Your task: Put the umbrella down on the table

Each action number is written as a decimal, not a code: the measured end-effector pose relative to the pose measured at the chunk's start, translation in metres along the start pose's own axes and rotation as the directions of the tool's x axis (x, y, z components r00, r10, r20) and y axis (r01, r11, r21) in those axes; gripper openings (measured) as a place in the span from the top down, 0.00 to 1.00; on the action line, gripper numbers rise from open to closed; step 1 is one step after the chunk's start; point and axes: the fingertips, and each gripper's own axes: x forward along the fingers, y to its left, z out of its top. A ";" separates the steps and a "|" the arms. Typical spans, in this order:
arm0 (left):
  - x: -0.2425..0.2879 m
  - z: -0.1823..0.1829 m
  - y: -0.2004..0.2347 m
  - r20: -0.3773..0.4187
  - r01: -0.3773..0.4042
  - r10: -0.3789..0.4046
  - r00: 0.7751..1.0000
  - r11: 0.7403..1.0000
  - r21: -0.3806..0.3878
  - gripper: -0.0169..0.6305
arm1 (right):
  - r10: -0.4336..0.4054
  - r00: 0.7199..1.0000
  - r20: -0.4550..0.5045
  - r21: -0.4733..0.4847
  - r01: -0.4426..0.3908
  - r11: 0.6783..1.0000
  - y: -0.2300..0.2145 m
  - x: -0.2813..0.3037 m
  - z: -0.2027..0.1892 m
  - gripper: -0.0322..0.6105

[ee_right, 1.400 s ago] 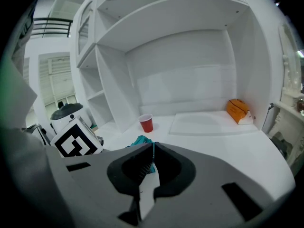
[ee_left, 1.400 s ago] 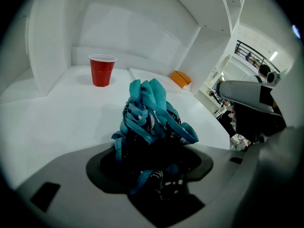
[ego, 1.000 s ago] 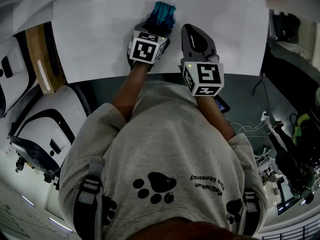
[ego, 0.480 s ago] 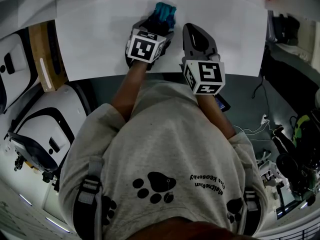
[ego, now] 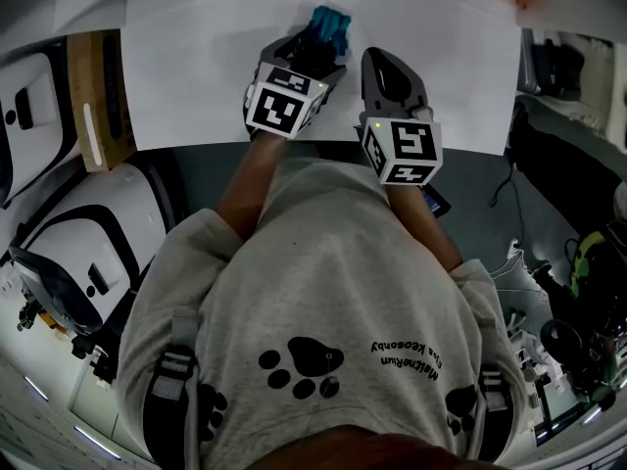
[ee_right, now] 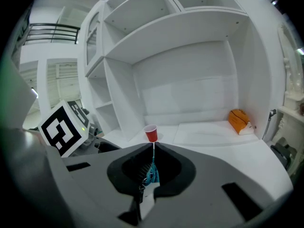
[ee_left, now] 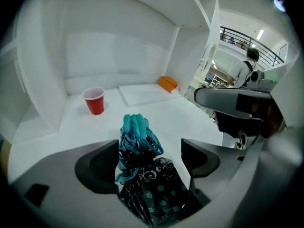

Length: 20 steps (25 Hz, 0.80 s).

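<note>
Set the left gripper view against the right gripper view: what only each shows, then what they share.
Only the left: the left gripper, jaws apart, having just been opening, with the patterned umbrella lying between them unclamped; the right gripper seen from the side. Only the right: the right gripper's jaws closed together; the left gripper's marker cube. Both: the red cup, the orange object, the white table, and the umbrella, only a teal sliver in the right.

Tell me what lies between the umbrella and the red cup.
Nothing: in the left gripper view, only bare white table separates the umbrella from the cup.
</note>
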 end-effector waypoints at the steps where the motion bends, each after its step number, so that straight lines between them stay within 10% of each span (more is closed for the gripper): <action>1: -0.005 0.003 -0.002 0.020 -0.004 0.004 1.000 1.000 0.006 0.37 | 0.001 1.000 0.003 -0.004 -0.001 1.000 0.001 -0.002 0.001 0.90; 11: -0.056 0.024 -0.033 0.192 0.035 -0.046 0.980 0.997 0.063 0.39 | 0.016 0.999 0.040 -0.041 -0.015 0.999 0.020 -0.033 0.008 0.90; 15: -0.078 0.026 -0.038 0.251 -0.022 -0.003 0.968 0.995 0.095 0.69 | 0.025 0.997 0.067 -0.061 -0.021 0.998 0.026 -0.044 0.015 0.90; 20: -0.095 0.018 -0.052 0.282 -0.029 0.000 0.959 0.995 0.099 0.81 | 0.028 0.996 0.085 -0.076 -0.021 0.997 0.034 -0.062 0.015 0.90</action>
